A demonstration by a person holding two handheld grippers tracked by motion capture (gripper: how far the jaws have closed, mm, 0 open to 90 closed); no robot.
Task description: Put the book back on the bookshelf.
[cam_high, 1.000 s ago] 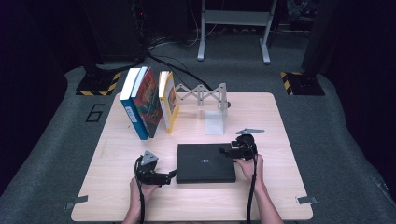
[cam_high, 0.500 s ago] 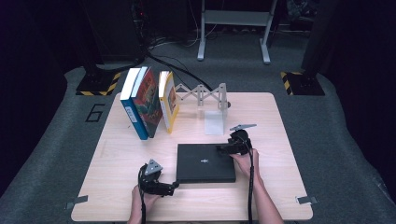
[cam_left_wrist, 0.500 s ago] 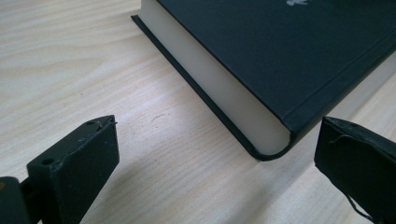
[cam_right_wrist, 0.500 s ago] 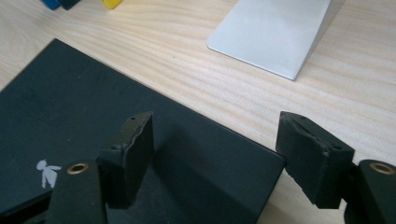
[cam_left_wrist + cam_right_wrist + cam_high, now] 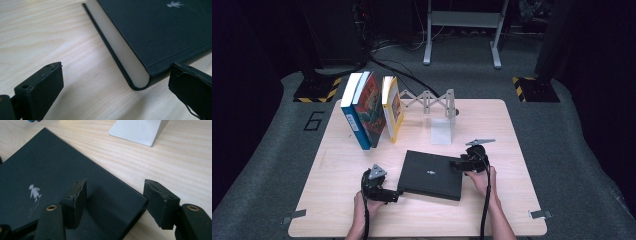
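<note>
While the black book (image 5: pixel 430 174) lies flat on the pale wooden surface (image 5: pixel 492 130), both grippers sit at its corners; the left gripper (image 5: pixel 398 192) is at the book's near left corner, its fingers (image 5: pixel 41 86) spread wide, one out on the bare wood and the other just beside the rounded spine end, neither pressing on it as far as the left gripper view shows; the right gripper (image 5: pixel 455 164) is at the book's far right corner, its fingers (image 5: pixel 76 198) part spread and lately closing in, one standing over the dark cover and the other out past the book's edge above the wood, so the corner sits between them without being pinched; a small pale figure (image 5: pixel 34 191) is printed on the cover; just beyond the book stands a white bookend (image 5: pixel 442 131), with a grey folding lattice (image 5: pixel 427 101) running from it toward three upright books (image 5: pixel 371 111) that lean together beyond the black book's left side; farther still, past the surface's far edge, dark carpet (image 5: pixel 472 80) and a metal stand (image 5: pixel 462 30).
</note>
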